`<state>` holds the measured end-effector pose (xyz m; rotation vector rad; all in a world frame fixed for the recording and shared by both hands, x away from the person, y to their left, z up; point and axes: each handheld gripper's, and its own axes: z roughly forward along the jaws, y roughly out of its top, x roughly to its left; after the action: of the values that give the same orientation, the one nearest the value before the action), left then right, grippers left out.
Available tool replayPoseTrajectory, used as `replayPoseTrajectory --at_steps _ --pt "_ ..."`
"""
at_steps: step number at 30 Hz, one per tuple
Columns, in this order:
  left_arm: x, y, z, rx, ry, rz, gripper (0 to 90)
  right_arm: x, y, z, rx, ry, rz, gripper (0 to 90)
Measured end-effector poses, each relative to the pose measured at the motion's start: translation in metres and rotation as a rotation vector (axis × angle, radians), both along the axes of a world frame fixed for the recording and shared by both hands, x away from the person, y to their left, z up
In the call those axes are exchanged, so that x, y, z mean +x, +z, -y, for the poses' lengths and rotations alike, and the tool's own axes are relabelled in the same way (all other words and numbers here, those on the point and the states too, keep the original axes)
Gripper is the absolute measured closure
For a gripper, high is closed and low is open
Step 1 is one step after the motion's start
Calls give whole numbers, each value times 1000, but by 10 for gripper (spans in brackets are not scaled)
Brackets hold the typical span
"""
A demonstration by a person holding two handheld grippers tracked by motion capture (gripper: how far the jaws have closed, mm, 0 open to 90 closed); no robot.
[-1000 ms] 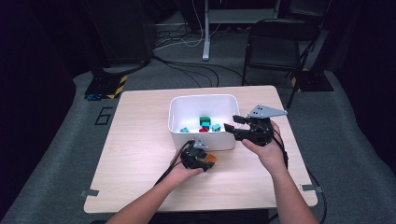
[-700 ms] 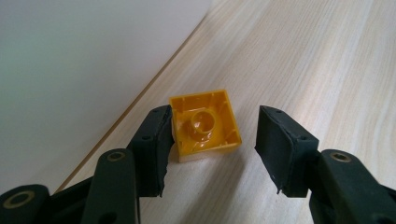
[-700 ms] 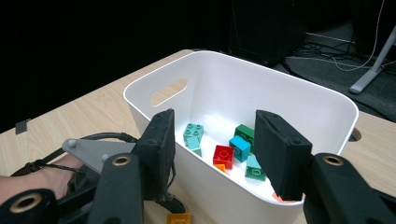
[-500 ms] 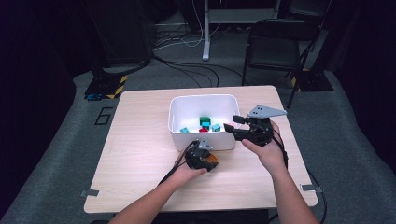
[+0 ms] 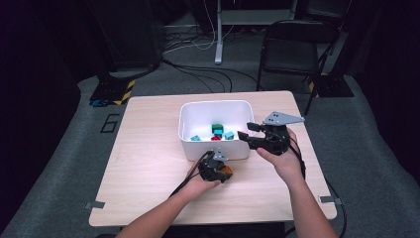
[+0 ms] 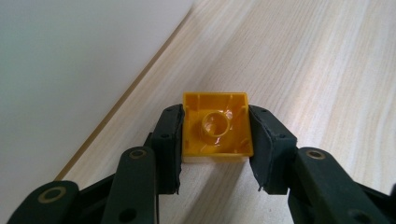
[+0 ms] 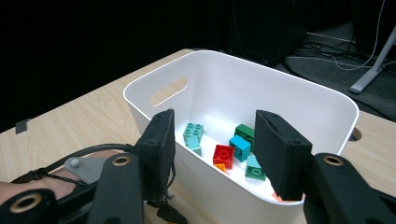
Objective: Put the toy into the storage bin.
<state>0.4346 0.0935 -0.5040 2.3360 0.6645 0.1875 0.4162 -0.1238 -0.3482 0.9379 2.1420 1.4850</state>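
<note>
Hollow square yellow brick point(image 6: 215, 128) — glossy plastic

light wooden table point(image 5: 148, 163) carries a white bin point(image 5: 198, 144) and yellow brick point(image 6: 215, 126).

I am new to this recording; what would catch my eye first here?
First, the yellow brick, clamped upside down in the left hand-held gripper on the wooden table. Then the white bin of coloured bricks, with the right hand-held gripper at its rim.

High view overlooks table point(image 5: 148, 163); gripper views sit close, sharing it.
</note>
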Motion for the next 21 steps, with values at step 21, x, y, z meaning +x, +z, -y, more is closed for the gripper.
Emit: replayPoseTrajectory --at_steps 21 --pt "-11 54 -24 -30 -21 5 582 2 -2 2 6 0 -9 482"
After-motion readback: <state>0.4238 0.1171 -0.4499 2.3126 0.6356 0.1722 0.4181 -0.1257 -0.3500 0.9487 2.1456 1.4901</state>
